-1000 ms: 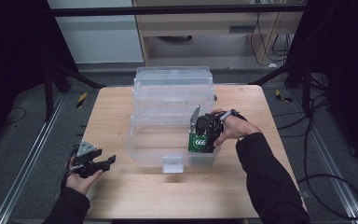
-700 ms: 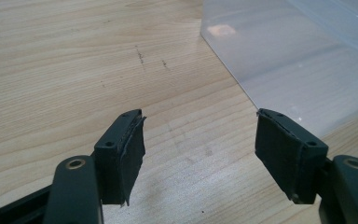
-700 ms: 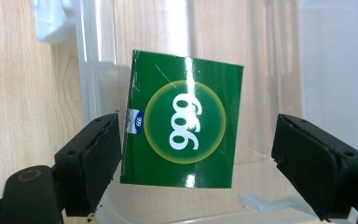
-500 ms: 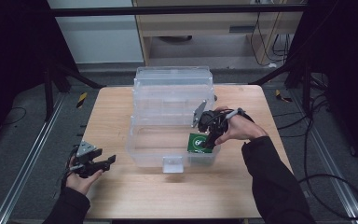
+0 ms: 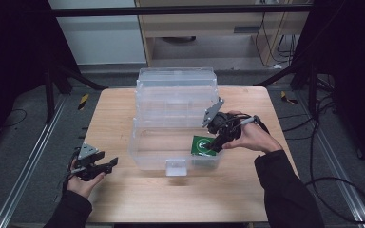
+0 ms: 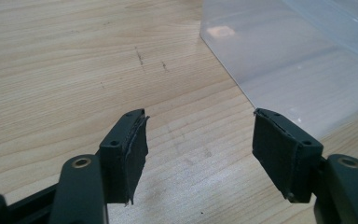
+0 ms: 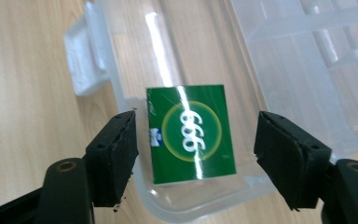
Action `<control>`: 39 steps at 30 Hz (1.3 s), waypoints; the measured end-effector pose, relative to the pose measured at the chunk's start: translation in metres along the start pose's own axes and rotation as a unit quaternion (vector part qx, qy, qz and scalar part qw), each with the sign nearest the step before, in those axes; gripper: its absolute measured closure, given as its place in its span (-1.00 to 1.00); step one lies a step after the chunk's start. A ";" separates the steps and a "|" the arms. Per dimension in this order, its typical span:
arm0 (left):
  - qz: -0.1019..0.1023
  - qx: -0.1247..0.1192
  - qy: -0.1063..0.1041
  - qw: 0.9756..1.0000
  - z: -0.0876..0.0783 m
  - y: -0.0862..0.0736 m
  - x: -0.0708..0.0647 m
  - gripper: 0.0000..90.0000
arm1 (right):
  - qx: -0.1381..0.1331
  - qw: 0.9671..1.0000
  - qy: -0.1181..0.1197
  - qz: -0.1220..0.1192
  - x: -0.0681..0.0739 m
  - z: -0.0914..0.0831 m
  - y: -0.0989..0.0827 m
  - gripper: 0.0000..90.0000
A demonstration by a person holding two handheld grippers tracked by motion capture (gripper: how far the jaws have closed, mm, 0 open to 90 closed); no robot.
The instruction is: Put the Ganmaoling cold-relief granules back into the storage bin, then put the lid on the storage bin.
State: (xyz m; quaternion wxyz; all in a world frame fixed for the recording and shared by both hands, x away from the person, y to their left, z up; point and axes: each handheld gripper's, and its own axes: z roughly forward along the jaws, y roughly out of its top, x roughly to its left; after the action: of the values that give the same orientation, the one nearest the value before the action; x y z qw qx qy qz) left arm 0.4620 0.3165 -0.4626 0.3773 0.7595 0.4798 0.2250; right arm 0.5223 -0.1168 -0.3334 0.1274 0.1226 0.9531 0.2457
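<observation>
A green packet (image 5: 203, 145) (image 7: 191, 134) with a yellow ring and white "666" lies flat inside the clear plastic box (image 5: 147, 142) (image 7: 242, 56), in its front right corner. My right gripper (image 5: 215, 138) (image 7: 196, 156) hovers just above the packet, open, jaws wide on either side of it and not touching it. My left gripper (image 5: 108, 165) (image 6: 200, 149) is held low over the table (image 5: 114, 114) (image 6: 74, 70) at the front left, open and holding nothing, with the box wall (image 6: 298, 70) ahead to its right.
The box's clear lid (image 5: 177, 88) stands folded back behind it. A white latch (image 5: 176, 166) (image 7: 85, 51) sticks out from the box's front wall. Bare wood surrounds the box. Cables (image 5: 332, 142) lie on the floor at the right.
The right gripper has let go of the green packet, which now lies flat in the box, and its jaws have spread. The left gripper has stayed put.
</observation>
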 end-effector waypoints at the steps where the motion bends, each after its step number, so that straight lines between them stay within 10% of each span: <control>1: 0.000 0.000 0.000 1.000 0.000 0.000 0.000 -0.22 | -0.005 1.000 0.001 0.000 0.002 0.000 0.001 -0.31; 39: -0.001 0.003 -0.004 1.000 0.001 -0.001 0.004 -0.20 | 0.029 0.998 0.061 -0.010 0.033 0.068 0.023 -0.17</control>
State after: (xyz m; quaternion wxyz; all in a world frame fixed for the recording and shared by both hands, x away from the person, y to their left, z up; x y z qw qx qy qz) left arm 0.4640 0.3196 -0.4642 0.3772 0.7609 0.4799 0.2201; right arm 0.5158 -0.0578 -0.3851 0.0678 0.1017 0.9671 0.2233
